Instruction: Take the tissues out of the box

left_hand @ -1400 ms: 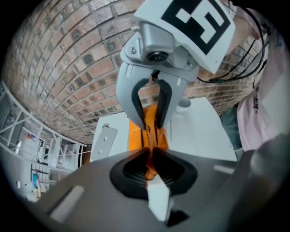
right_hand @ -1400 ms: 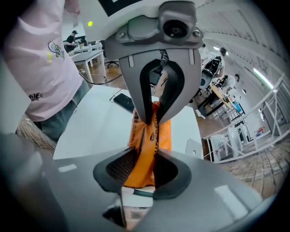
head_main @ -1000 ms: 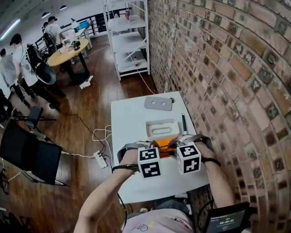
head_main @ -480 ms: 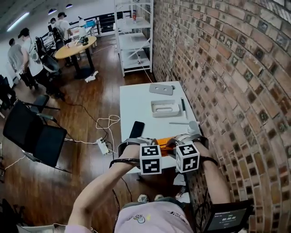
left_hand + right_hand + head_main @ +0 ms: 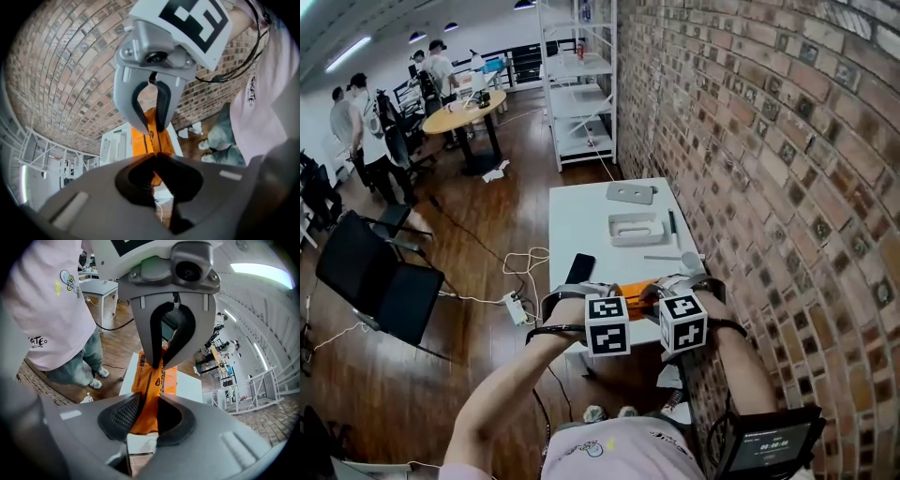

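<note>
While both grippers bear on it, we list one orange pack (image 5: 635,292), taken by us for the tissue packaging, at lower centre of the head view, between the two marker cubes, at the near edge of the white table (image 5: 581,225). Left gripper (image 5: 154,152): jaws clenched on one end of the pack, orange film pinched between the pads. Right gripper (image 5: 149,397): jaws closing tight on the opposite end, orange film caught between them. Each gripper view shows the other gripper's jaws biting the far end, so the pack spans the two. No tissue shows yet; we judge the opening step to be in hand. Handling advice, ours only: pinch film alone, close to the seam, and draw the two ends apart evenly and slowly, so the wrapper parts instead of slipping from the pads. Keep the pack over the table so that loose tissues land there. Also on the table, higher in the frame: dark phone (image 5: 580,268), white tray (image 5: 637,228), grey plate (image 5: 629,193).
</note>
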### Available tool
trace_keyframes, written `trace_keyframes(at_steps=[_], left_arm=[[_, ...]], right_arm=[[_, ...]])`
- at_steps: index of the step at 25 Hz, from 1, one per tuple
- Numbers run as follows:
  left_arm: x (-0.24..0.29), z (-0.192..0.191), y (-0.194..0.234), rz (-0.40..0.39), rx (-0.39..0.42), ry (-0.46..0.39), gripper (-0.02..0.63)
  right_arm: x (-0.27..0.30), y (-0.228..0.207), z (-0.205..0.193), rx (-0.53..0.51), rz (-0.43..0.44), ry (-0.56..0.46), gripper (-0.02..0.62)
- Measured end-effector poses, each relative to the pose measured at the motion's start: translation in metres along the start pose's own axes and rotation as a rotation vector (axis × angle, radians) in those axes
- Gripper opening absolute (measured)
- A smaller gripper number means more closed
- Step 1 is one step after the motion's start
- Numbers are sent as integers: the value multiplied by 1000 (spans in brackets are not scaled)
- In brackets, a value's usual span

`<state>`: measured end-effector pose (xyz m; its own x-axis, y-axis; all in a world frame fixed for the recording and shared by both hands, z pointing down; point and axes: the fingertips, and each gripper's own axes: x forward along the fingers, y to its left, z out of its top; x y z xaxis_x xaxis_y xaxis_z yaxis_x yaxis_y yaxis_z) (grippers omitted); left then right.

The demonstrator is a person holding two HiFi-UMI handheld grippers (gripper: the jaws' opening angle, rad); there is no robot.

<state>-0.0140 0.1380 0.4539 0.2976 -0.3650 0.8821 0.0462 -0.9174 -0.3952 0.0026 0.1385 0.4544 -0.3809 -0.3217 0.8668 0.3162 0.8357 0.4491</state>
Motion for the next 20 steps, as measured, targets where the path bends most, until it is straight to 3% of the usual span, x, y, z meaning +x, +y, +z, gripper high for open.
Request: trace_keyframes(at_steps=[20], left_arm=[[4,4,7,9,17,5,17]], right_arm=[[-1,-3,-7,1,-12,4,83]])
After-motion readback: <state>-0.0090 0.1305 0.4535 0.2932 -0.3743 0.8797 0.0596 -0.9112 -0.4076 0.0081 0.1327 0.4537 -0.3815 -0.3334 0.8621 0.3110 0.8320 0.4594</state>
